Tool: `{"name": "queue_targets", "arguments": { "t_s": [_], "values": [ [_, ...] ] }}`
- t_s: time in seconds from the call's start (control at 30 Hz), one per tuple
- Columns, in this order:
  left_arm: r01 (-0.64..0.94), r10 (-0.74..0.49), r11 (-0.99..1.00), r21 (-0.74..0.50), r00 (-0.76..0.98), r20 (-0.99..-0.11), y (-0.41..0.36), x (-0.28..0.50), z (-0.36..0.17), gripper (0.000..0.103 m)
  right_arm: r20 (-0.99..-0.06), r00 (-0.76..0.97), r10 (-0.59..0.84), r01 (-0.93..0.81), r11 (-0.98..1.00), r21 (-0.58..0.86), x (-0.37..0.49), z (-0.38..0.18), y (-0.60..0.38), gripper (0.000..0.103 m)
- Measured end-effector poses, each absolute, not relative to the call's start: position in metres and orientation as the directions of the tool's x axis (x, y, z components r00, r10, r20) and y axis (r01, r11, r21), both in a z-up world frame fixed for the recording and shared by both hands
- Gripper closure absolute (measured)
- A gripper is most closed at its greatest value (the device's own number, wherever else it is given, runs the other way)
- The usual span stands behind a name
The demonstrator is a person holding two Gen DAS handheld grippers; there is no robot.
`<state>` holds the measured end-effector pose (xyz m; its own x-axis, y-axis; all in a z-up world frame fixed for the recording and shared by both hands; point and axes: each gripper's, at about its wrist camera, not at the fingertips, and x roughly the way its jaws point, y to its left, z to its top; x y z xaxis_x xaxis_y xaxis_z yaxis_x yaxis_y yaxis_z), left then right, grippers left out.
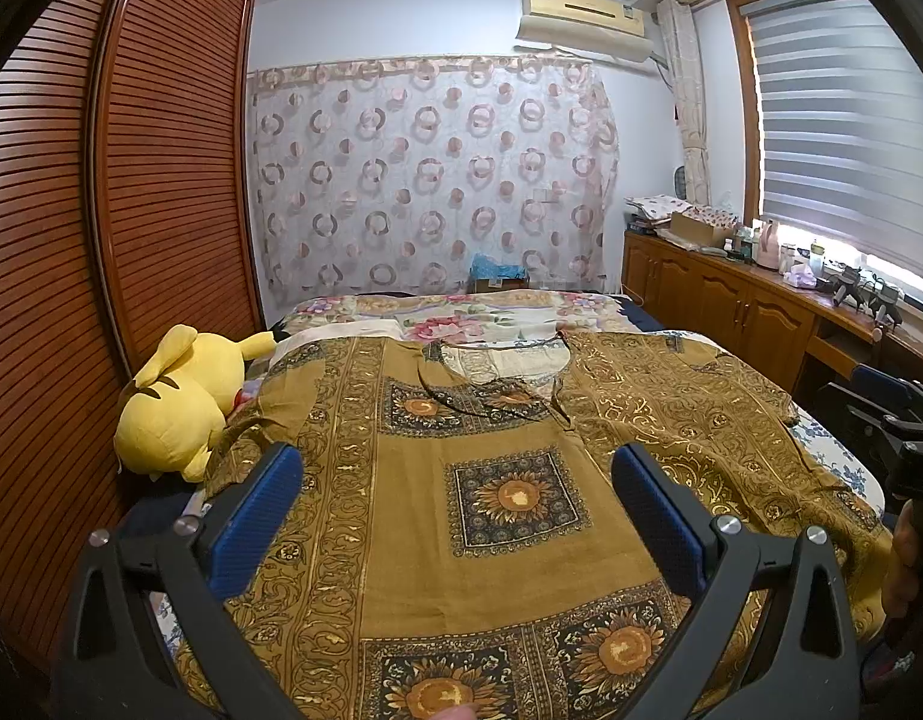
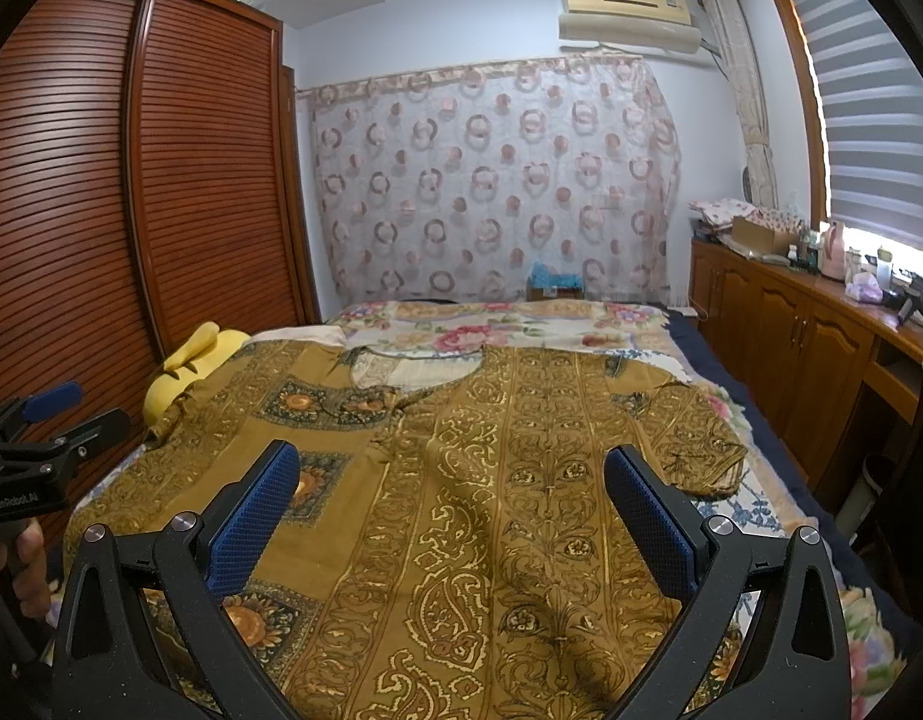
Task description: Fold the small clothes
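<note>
A mustard-brown patterned short-sleeved top (image 1: 497, 480) lies spread flat on the bed, neckline toward the far end; it also shows in the right wrist view (image 2: 521, 480). Its left half has sunflower squares, its right half gold scrollwork. My left gripper (image 1: 455, 486) is open and empty, hovering above the top's left half. My right gripper (image 2: 452, 483) is open and empty above the right half. The right sleeve (image 2: 698, 450) lies out flat. The left gripper also appears at the left edge of the right wrist view (image 2: 53, 414).
A yellow plush toy (image 1: 179, 402) lies at the bed's left edge beside the slatted wooden wardrobe (image 1: 101, 210). A floral bedspread (image 1: 461, 315) covers the bed. A low wooden cabinet (image 1: 731, 300) with clutter runs along the right wall under the window.
</note>
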<state>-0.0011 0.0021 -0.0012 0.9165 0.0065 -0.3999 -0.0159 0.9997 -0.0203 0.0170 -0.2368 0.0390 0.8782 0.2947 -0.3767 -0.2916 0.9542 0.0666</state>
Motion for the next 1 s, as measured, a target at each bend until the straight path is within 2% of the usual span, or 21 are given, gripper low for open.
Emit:
{"name": "queue_targets", "arguments": {
  "t_s": [1.0],
  "values": [
    [-0.015,0.007,1.000,-0.017,0.917,-0.398,0.0015,-0.0016,-0.0012,0.000,-0.375,0.879,0.295,-0.292,0.954,0.067,0.0151,0.0371,-0.2374,0.000]
  ]
}}
